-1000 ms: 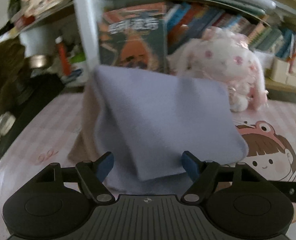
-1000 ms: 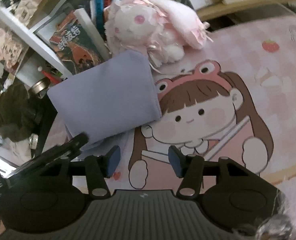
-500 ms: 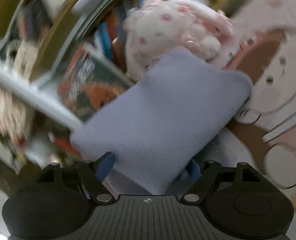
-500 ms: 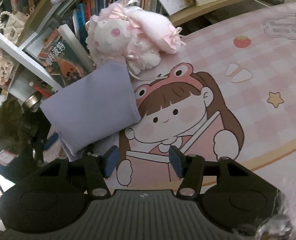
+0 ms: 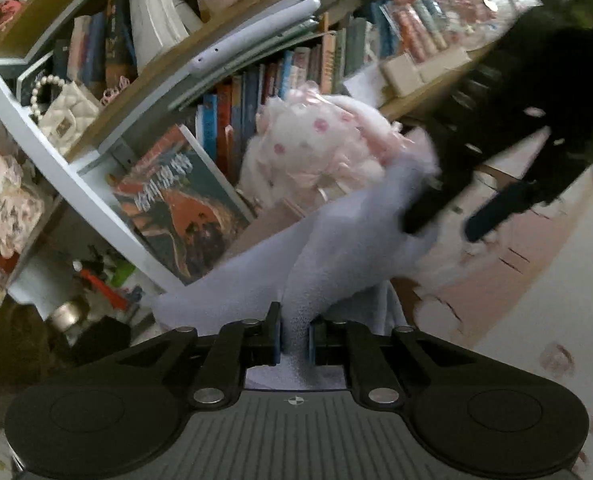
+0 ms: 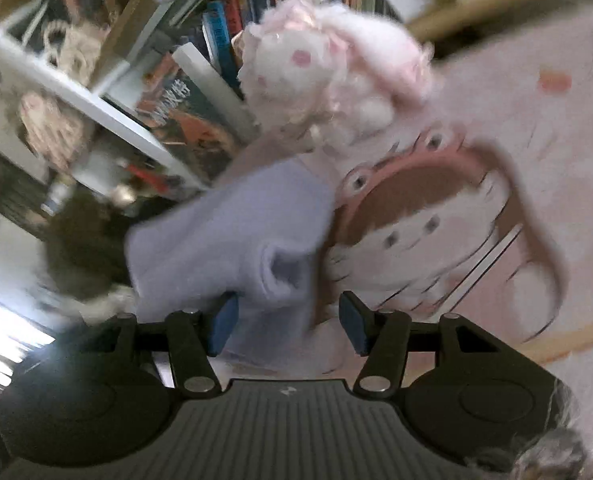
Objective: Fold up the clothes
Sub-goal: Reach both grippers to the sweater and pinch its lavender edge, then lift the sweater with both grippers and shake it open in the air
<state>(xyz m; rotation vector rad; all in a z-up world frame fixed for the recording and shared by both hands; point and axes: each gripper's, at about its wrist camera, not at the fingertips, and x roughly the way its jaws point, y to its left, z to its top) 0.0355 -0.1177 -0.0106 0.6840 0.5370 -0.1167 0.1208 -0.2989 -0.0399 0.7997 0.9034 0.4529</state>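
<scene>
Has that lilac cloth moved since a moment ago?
Yes. The lilac cloth, a flat fold before, is bunched and pulled away from the plush toy, pinched by the closing left gripper.

Soft lavender garment (image 5: 336, 248), bunched and creased, lifted off the tabletop.

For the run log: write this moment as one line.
left tool: closing on lavender cloth | right tool: open, cloth edge between fingers

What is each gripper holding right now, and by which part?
Left gripper: closing on a bunched fold of the lavender cloth. Right gripper: fingers apart around the cloth's near edge, gripping nothing.
</scene>
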